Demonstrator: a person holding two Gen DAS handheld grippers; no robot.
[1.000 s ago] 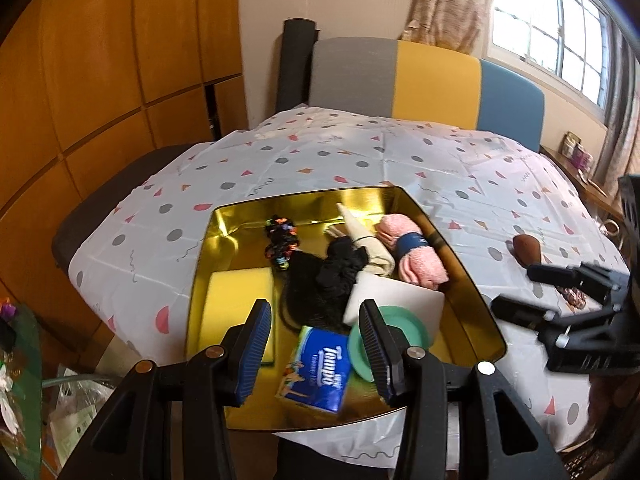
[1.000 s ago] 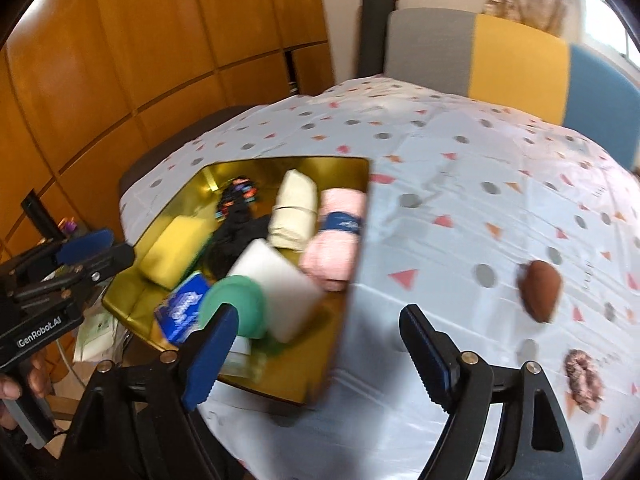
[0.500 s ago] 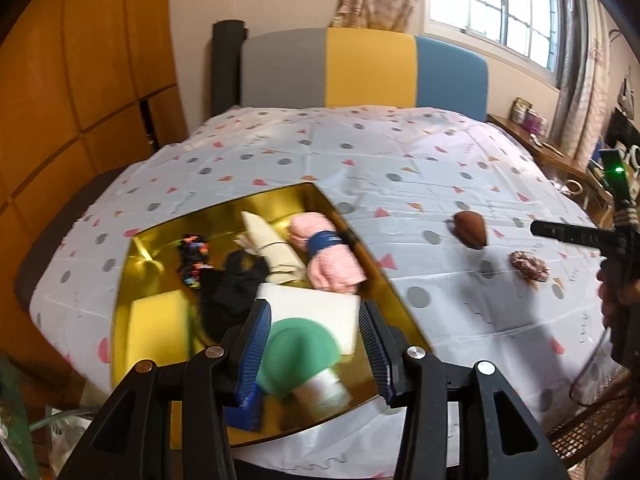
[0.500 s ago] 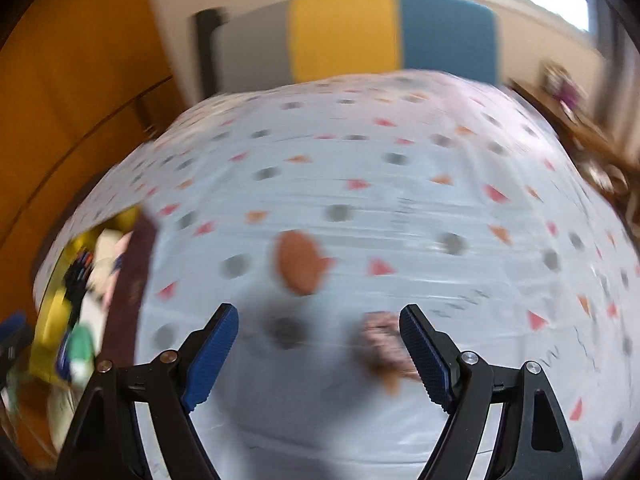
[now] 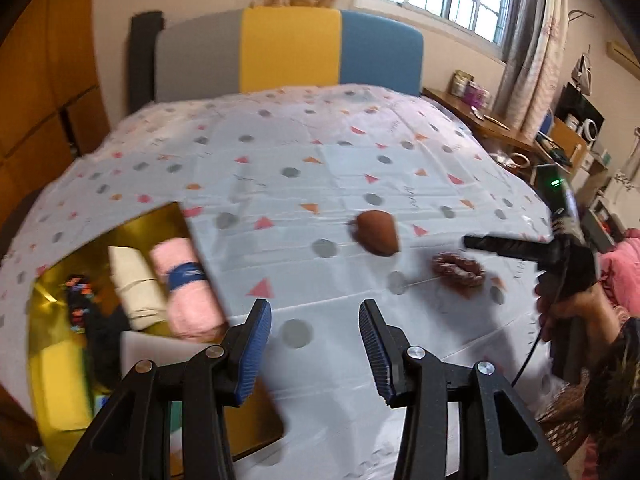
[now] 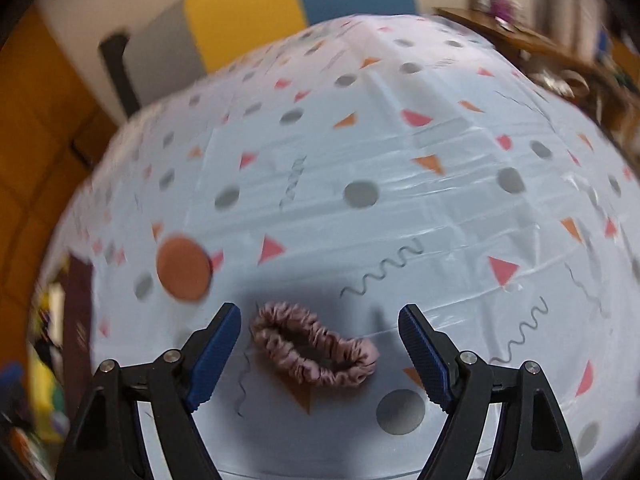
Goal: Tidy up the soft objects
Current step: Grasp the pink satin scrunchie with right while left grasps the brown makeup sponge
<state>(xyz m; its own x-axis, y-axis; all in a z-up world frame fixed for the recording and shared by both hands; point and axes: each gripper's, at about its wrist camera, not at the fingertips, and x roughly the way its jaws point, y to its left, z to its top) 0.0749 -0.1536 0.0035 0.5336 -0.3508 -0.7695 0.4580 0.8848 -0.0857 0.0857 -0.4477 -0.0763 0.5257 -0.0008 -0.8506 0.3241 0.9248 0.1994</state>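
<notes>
Your right gripper [image 6: 320, 354] hangs low over the patterned tabletop [image 6: 360, 152] with its blue-padded fingers [image 6: 214, 356] spread wide and gripping nothing. The pink scrunchie [image 6: 314, 346] lies flat on the cloth between them, nearer the left finger and touching neither. Up and to the left of it sits the brown teardrop sponge [image 6: 183, 268], apart from the scrunchie. Your left gripper [image 5: 316, 344] is also open and empty, its fingers [image 5: 252, 354] poised over bare cloth near the table's front edge. From that side you can see the sponge [image 5: 376, 232] and the scrunchie [image 5: 458, 272] lying close together on the right, with your right gripper's [image 5: 516, 246] dark fingers reaching in above the scrunchie. The gold tray [image 5: 52, 364] sits at the left edge, holding a rolled pink towel [image 5: 188, 288] with a blue band, a cream roll [image 5: 134, 284] just beside it, and a yellow sponge [image 5: 60, 384] in the near corner; the other items in it are too blurred to name.
</notes>
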